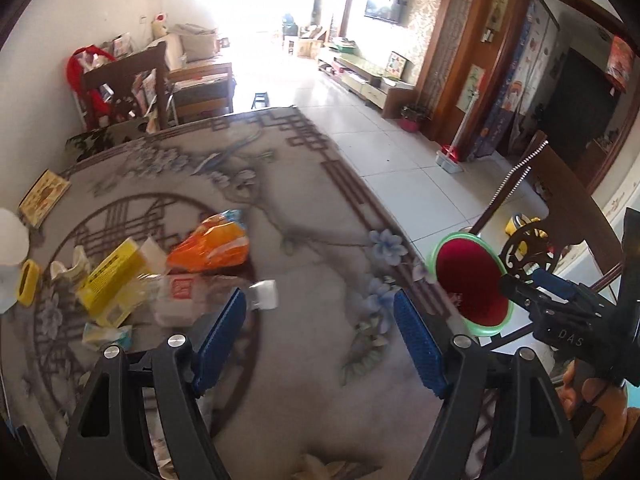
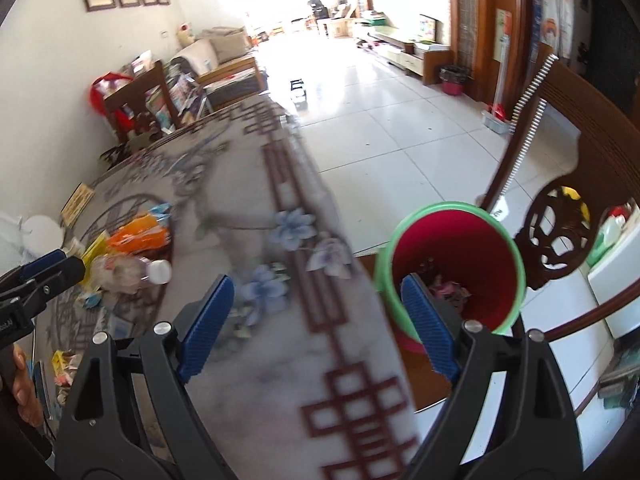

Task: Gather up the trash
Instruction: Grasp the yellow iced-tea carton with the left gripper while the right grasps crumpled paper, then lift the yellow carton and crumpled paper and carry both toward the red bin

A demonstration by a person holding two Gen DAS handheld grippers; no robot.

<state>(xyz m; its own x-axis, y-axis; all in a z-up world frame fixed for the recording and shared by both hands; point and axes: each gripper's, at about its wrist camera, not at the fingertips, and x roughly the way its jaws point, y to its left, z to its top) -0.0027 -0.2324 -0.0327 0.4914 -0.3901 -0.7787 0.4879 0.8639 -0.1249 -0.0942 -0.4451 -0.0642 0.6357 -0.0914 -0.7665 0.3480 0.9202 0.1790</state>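
A heap of trash lies at the left of the patterned table: an orange snack bag (image 1: pixel 208 246) (image 2: pixel 138 236), a yellow box (image 1: pixel 114 280), a clear plastic bottle with a white cap (image 1: pixel 208 300) (image 2: pixel 132 270) and crumpled wrappers (image 1: pixel 106 336). A red bin with a green rim (image 1: pixel 472 284) (image 2: pixel 450 268) stands off the table's right edge with scraps inside. My left gripper (image 1: pixel 320 328) is open over the tablecloth, right of the heap, nothing between its fingers. My right gripper (image 2: pixel 316 320) is open and empty at the table's right edge, its right finger (image 2: pixel 428 320) before the bin.
A dark wooden chair (image 2: pixel 560 224) stands by the bin. A white round object (image 1: pixel 10 240), a small yellow cup (image 1: pixel 28 282) and a framed picture (image 1: pixel 44 198) sit at the table's left. Tiled floor (image 2: pixel 400 128) stretches beyond, with another chair (image 1: pixel 128 84) at the far end.
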